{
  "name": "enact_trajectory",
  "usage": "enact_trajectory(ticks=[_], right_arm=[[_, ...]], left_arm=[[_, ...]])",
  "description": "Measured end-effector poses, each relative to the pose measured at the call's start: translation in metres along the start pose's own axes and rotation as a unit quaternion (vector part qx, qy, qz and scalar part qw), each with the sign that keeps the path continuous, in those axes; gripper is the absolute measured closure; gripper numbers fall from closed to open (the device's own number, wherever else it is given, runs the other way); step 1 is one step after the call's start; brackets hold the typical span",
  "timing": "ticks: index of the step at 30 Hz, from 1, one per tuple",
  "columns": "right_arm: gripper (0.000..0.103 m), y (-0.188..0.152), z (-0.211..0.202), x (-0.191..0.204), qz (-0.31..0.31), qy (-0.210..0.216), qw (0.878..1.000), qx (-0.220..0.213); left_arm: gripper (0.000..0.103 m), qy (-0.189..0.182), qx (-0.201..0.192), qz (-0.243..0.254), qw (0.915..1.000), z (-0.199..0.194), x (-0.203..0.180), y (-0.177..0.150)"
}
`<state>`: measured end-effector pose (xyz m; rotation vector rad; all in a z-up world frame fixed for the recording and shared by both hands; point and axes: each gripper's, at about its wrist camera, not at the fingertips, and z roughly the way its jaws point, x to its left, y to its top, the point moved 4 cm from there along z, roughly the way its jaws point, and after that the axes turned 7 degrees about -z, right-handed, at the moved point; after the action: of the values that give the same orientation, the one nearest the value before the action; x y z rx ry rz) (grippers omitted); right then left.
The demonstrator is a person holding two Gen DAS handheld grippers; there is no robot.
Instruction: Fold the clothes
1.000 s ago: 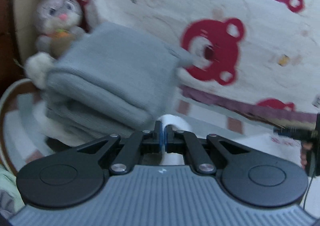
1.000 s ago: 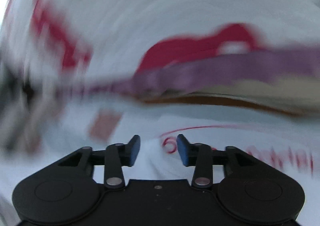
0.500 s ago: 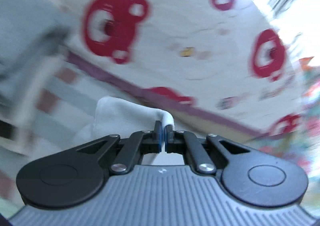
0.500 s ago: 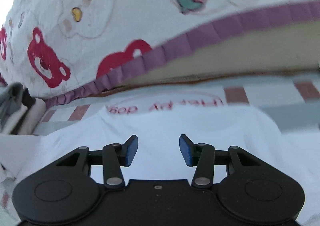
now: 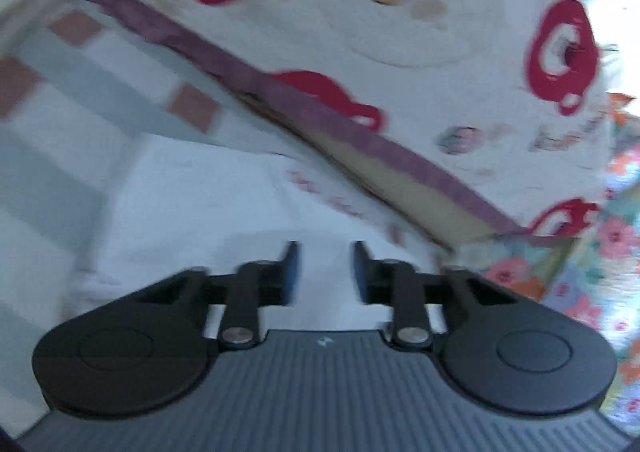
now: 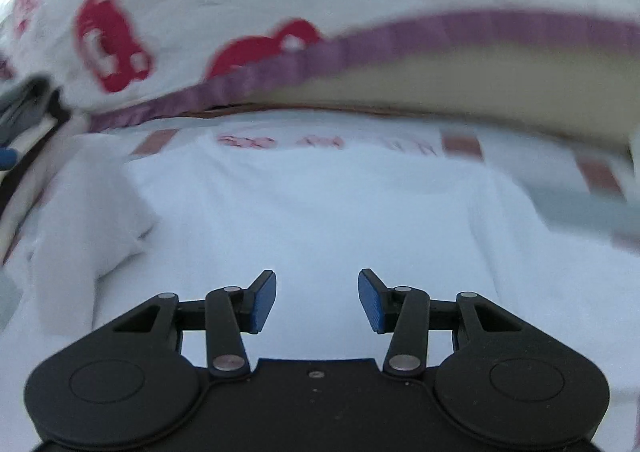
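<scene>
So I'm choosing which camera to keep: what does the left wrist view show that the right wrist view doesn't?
Only the left wrist view shows the floral fabric at right. Only the right wrist view shows the shirt's bunched fold and grey clothes at far left. Both show open tongs, left and right, nothing between them, the white shirt with red lettering, and the bear-print blanket.

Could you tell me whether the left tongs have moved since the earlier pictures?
Yes. The left tongs swung right along the purple-edged blanket, away from the grey clothes, and have just opened, releasing the white garment.
</scene>
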<state>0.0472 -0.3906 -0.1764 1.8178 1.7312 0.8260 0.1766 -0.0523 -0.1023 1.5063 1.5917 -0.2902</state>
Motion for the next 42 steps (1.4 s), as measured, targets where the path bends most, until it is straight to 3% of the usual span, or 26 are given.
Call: enact_trajectory(ticks=[3, 6, 8, 11, 13, 18, 19, 22, 24, 25, 26, 28, 30, 31, 34, 38, 40, 42], right_arm=[[0.052, 0.013, -0.007, 0.012, -0.001, 0.039, 0.999, -0.002], [0.052, 0.014, -0.004, 0.024, 0.055, 0.099, 0.993, 0.018], [0.052, 0.010, -0.002, 0.032, 0.120, 0.153, 0.981, 0.023], [0.052, 0.008, -0.002, 0.040, 0.187, 0.192, 0.963, 0.014], [0.052, 0.007, 0.006, 0.043, 0.209, 0.202, 0.956, 0.033], [0.052, -0.016, 0.020, 0.050, 0.214, 0.147, 0.960, 0.105], [0.052, -0.023, 0.020, 0.050, 0.237, 0.156, 0.953, 0.106], [0.050, -0.042, 0.022, 0.049, 0.333, 0.202, 0.916, 0.099], [0.050, -0.052, 0.030, 0.050, 0.396, 0.227, 0.884, 0.100], [0.050, -0.052, 0.034, 0.052, 0.401, 0.225, 0.882, 0.104], [0.050, -0.051, 0.038, 0.056, 0.391, 0.216, 0.888, 0.109], [0.051, -0.040, 0.045, 0.065, 0.346, 0.205, 0.910, 0.105], [0.074, -0.025, 0.051, 0.074, 0.288, 0.198, 0.932, 0.099], [0.098, -0.014, 0.051, 0.078, 0.253, 0.193, 0.943, 0.095], [0.099, 0.030, 0.031, 0.078, 0.171, 0.179, 0.968, 0.047], [0.099, 0.093, -0.027, 0.059, 0.105, 0.168, 0.979, -0.046], [0.099, 0.107, -0.053, 0.049, 0.055, 0.155, 0.985, -0.045], [0.099, 0.104, -0.059, 0.040, -0.016, 0.104, 0.994, 0.012]], left_arm=[[0.071, 0.070, -0.022, 0.027, 0.9969, -0.005, 0.031, -0.004], [0.074, 0.168, -0.041, 0.077, 0.9820, -0.010, 0.055, -0.011], [0.074, 0.203, -0.046, 0.103, 0.9728, -0.018, 0.065, -0.014], [0.074, 0.186, -0.039, 0.115, 0.9750, -0.017, 0.069, -0.016], [0.074, 0.176, -0.033, 0.128, 0.9755, -0.016, 0.071, -0.018], [0.070, 0.135, 0.008, 0.163, 0.9773, -0.001, 0.065, -0.027], [0.070, 0.132, 0.020, 0.180, 0.9747, 0.002, 0.062, -0.031], [0.070, 0.132, 0.047, 0.251, 0.9579, 0.009, 0.051, -0.047], [0.069, 0.155, 0.034, 0.283, 0.9458, 0.016, 0.048, -0.052], [0.069, 0.171, 0.026, 0.298, 0.9387, 0.021, 0.049, -0.053], [0.069, 0.185, 0.021, 0.310, 0.9325, 0.026, 0.050, -0.053], [0.069, 0.189, 0.012, 0.316, 0.9296, 0.029, 0.051, -0.051], [0.069, 0.186, 0.005, 0.312, 0.9318, 0.026, 0.051, -0.050], [0.068, 0.185, 0.004, 0.312, 0.9317, 0.024, 0.051, -0.049], [0.068, 0.200, -0.001, 0.321, 0.9256, 0.019, 0.052, -0.049], [0.059, 0.218, -0.017, 0.318, 0.9223, 0.008, 0.052, -0.044], [0.056, 0.226, -0.021, 0.319, 0.9201, 0.006, 0.053, -0.041], [0.056, 0.225, -0.012, 0.319, 0.9205, 0.006, 0.055, -0.042]])
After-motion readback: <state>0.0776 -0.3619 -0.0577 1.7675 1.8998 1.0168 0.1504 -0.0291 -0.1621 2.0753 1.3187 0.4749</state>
